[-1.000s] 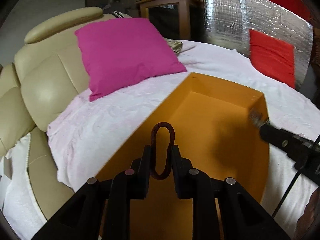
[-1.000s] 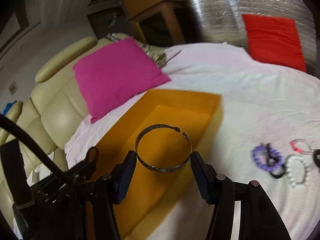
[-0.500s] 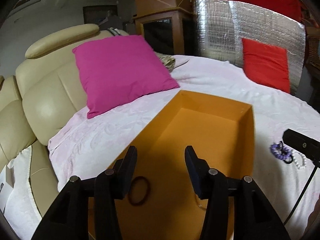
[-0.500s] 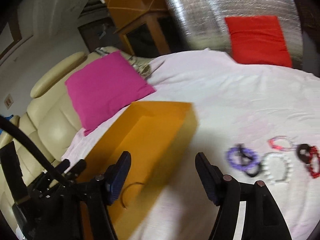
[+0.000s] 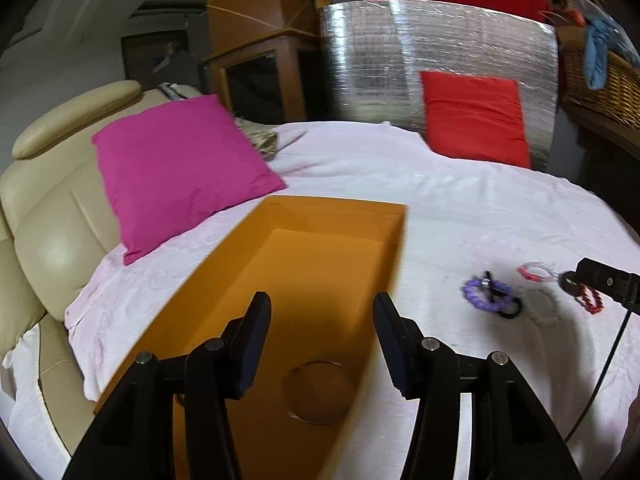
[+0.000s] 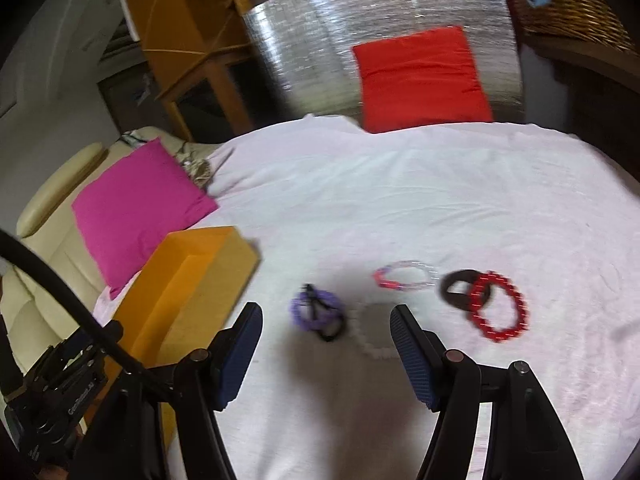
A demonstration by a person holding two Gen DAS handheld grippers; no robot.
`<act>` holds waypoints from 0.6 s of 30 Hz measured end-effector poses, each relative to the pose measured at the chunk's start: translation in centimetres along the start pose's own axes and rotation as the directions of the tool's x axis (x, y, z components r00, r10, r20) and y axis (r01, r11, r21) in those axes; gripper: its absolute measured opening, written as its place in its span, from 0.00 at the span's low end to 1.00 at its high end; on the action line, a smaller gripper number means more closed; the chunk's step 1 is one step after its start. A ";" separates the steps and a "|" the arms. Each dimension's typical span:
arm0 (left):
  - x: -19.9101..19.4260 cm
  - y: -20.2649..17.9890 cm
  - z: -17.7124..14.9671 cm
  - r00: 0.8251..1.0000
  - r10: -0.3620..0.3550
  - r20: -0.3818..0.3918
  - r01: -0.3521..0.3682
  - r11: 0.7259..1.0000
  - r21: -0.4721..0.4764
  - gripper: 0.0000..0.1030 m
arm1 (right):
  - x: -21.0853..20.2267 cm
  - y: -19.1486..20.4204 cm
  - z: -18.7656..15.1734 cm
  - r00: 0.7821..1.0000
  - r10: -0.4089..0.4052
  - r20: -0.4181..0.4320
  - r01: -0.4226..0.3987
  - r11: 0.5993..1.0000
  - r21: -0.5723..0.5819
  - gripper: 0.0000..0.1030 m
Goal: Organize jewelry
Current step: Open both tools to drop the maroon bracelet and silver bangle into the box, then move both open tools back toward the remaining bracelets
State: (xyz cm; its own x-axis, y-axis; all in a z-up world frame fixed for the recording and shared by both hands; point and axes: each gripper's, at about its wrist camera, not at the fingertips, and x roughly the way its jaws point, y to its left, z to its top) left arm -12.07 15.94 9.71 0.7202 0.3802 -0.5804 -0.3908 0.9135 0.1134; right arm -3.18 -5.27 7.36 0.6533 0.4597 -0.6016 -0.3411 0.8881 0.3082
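Observation:
An orange box (image 5: 336, 216) lies open on the white cloth; a metal bangle (image 5: 316, 390) rests on its floor. My left gripper (image 5: 320, 344) is open and empty above the box's near end. My right gripper (image 6: 326, 350) is open and empty above the cloth, right of the box (image 6: 192, 276). Ahead of it lie a purple bead bracelet (image 6: 316, 310) with a black hair tie, a white bead bracelet (image 6: 370, 344), a pink-and-clear bracelet (image 6: 404, 278), a dark ring (image 6: 460, 288) and a red bead bracelet (image 6: 498, 308). The purple bracelet also shows in the left wrist view (image 5: 486, 294).
A magenta pillow (image 5: 176, 168) leans on a cream sofa (image 5: 44, 208) left of the box. A red cushion (image 5: 474, 116) stands against a silver foil panel (image 5: 436, 52) at the back. A wicker basket (image 5: 600, 76) sits at the far right.
My left gripper opened and dropped the dark hair tie into the box. My right gripper released the metal bangle into the box, then swung right toward the bracelets on the cloth.

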 end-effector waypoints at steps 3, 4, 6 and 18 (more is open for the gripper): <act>-0.3 -2.0 -0.1 1.000 -0.019 0.007 0.019 0.999 0.031 0.52 | -0.9 -1.7 -0.1 1.000 -0.022 0.008 0.022 1.000 0.010 0.68; -0.4 -2.4 -0.1 1.000 -0.025 0.008 0.024 0.999 0.038 0.52 | -1.1 -2.0 -0.1 1.000 -0.025 0.010 0.025 1.000 0.011 0.68; -0.5 -3.3 -0.1 0.999 -0.033 0.007 0.033 0.998 0.047 0.52 | -1.7 -3.1 -0.2 0.999 -0.036 0.017 0.036 0.999 0.020 0.68; -0.6 -8.3 -0.8 0.994 -0.103 -0.032 0.106 0.989 0.105 0.53 | -4.1 -9.1 -0.7 0.992 -0.121 0.018 0.120 0.991 0.063 0.68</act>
State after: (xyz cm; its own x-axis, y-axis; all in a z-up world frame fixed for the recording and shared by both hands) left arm -9.67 8.01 8.47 0.7379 0.2795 -0.6144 -0.2499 0.9587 0.1359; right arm -3.24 -15.25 6.45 0.7020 0.3487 -0.6210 -0.2170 0.9352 0.2798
